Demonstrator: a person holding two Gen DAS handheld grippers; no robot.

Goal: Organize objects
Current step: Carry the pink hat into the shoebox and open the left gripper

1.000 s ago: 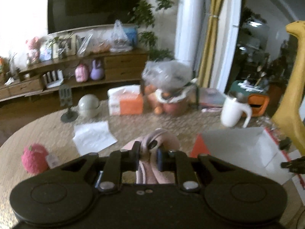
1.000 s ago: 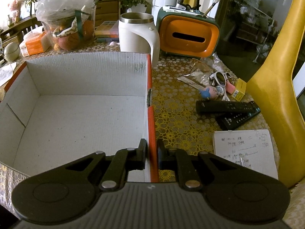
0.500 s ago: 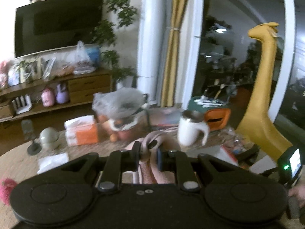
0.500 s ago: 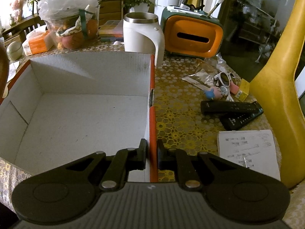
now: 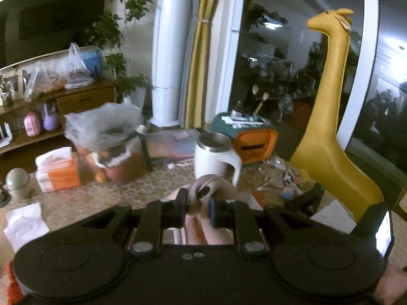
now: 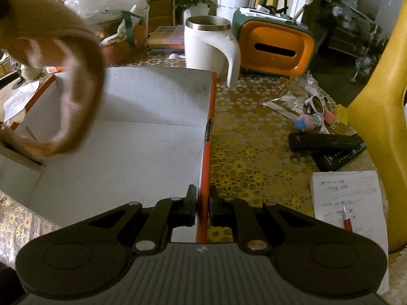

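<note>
Step in hand: carrying the pink plush toy (image 5: 201,198) to the cardboard box (image 6: 142,152). Left gripper (image 5: 197,207) jaws closed on the toy, held in the air over the box's left edge. Right gripper (image 6: 203,207) jaws pinched on the box's orange right wall, steadying it. Next, probably: lower over the box floor, then part the jaws.

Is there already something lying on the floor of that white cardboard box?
No, the box floor is bare in the right wrist view; the pink plush toy hangs above its left side.
</note>
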